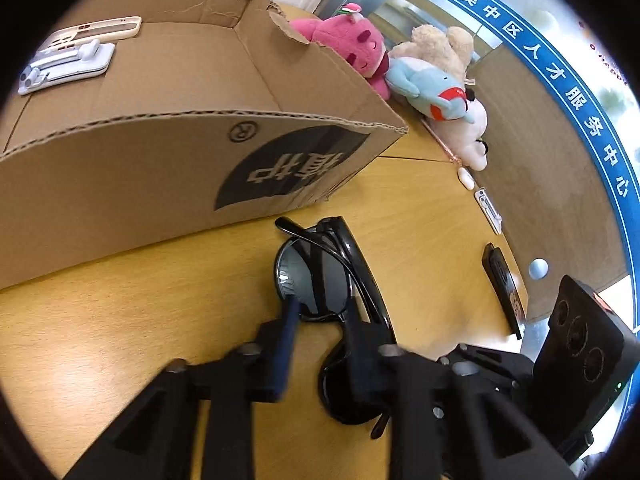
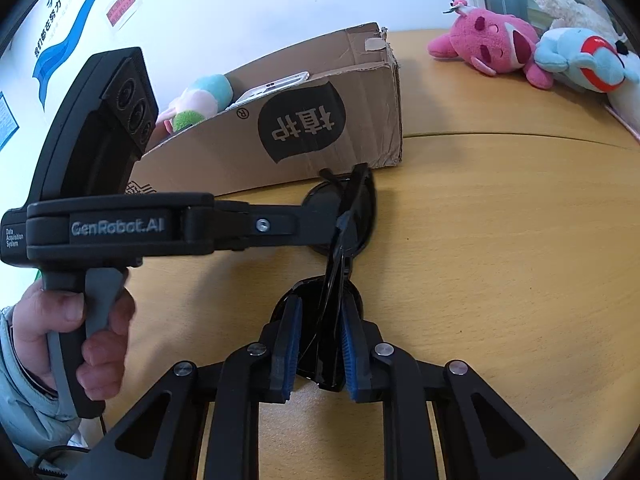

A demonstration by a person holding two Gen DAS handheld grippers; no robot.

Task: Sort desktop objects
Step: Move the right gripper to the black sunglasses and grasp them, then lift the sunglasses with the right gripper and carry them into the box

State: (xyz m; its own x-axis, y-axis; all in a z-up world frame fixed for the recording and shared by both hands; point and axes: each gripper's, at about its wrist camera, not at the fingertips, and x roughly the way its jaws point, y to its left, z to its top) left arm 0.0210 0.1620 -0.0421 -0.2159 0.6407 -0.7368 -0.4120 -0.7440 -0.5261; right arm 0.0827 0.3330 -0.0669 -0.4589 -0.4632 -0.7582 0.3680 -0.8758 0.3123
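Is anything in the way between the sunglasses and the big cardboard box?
Nothing visible. The sunglasses lie on the table right in front of the box; only its side wall must be cleared. Both grippers, left and right, straddle them.

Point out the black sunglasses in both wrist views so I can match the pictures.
Left wrist: sunglasses at lower centre, between the left gripper's fingers.
Right wrist: sunglasses at centre, running down into the right gripper.
Shared landmark: cardboard box just beyond them.

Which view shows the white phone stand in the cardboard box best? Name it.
Left wrist view: it looks down into the open cardboard box, showing the white folding phone stand whole on the floor. The right wrist view sees only the box's outer wall; the stand is hidden.
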